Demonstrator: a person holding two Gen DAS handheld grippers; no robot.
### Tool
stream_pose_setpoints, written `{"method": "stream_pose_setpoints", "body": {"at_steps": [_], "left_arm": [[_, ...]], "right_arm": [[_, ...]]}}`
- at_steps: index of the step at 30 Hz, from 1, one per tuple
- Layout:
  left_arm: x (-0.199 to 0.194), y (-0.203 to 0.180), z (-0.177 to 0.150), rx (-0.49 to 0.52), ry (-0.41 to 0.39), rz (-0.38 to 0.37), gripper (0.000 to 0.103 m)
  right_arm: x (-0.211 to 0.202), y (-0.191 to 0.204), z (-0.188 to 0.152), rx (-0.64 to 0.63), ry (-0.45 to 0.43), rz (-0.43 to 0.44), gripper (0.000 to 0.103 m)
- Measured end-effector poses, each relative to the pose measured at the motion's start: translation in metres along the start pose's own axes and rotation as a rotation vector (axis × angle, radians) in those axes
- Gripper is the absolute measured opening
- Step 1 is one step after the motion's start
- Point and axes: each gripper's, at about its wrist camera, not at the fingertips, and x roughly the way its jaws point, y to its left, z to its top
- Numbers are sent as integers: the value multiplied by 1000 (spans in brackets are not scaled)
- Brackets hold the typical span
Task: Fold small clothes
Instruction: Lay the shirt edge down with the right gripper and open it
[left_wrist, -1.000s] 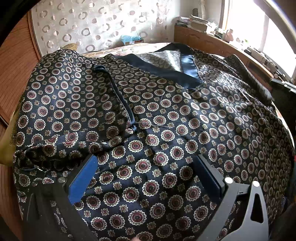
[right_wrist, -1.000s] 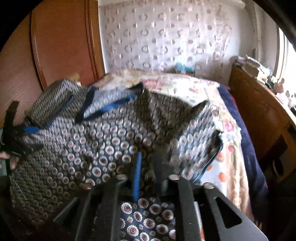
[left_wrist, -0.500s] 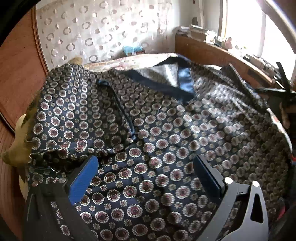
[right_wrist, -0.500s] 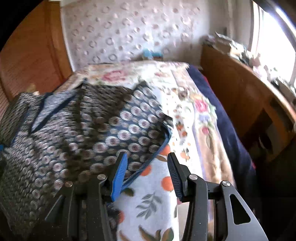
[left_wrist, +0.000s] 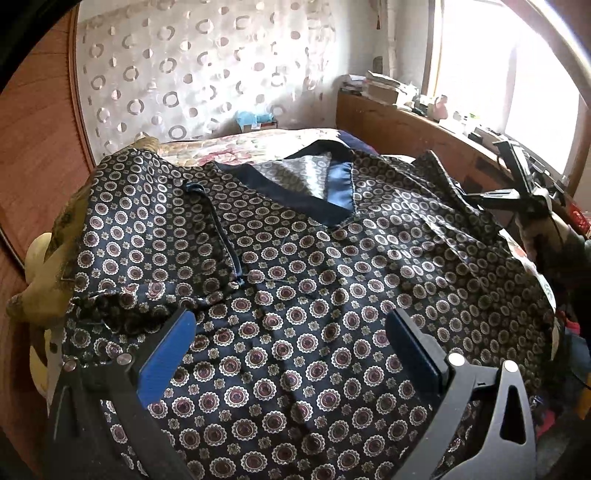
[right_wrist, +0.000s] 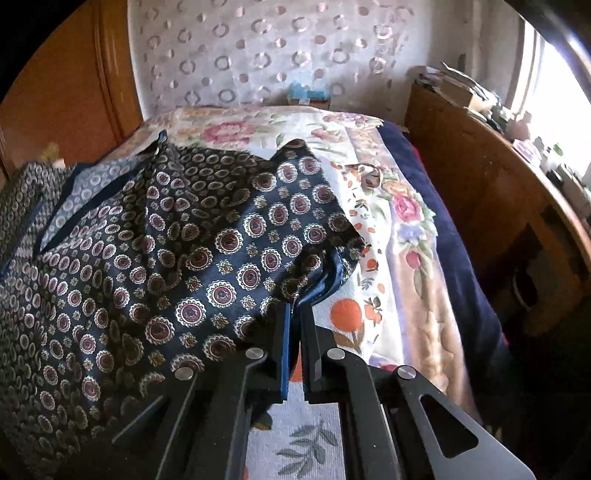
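Note:
A dark blue shirt (left_wrist: 295, 258) with round medallion print lies spread front-up on the bed, its plain blue collar (left_wrist: 306, 188) at the far side. My left gripper (left_wrist: 290, 317) hovers open over the shirt's lower front, nothing between its fingers. In the right wrist view the shirt (right_wrist: 221, 258) fills the left half. My right gripper (right_wrist: 295, 306) has its jaws closing tight on the blue-trimmed sleeve edge (right_wrist: 328, 277), with the cloth pinched at the tips. The left wrist view shows the right gripper (left_wrist: 517, 199) at the shirt's right side, in a person's hand.
A floral bedspread (right_wrist: 369, 184) lies under the shirt. A wooden shelf (right_wrist: 480, 184) with clutter runs along the right by the window. A wooden wardrobe (left_wrist: 37, 147) stands on the left, with a yellow cushion (left_wrist: 48, 258) beside the shirt. A dotted curtain (left_wrist: 184, 74) hangs behind.
My right gripper swung right from the shirt's middle to its sleeve edge, opened, then closed on the blue trim. My left gripper rose a little and stays open.

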Motion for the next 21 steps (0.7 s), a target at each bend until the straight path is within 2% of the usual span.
{"method": "stream_pose_setpoints", "body": {"at_steps": [6,10,13,15,17,19,21], "left_arm": [[-4,4,-2,-5,0,-19,102],[-6,6,-2,-6,-1,-9,102],[-10,9,-2,-14,-10,-11,102],[-11,10,-2,-18,-14,-10,102],[-12,10,-2,-22,-20,-12,102],[-13,11,-1,-24,-27,-14,102],[-15,12,0,-27,-33,-14,102]], "right_arm": [[-29,32,29,-46,-112,116,4],[-48,55,47,-75,-172,162,4],[-48,60,53,-101,-154,185,18],[-43,57,51,-120,-135,166,32],[-36,49,50,-120,-124,142,36],[-32,43,47,-104,-124,166,38],[-32,39,44,-101,-124,140,38]]}}
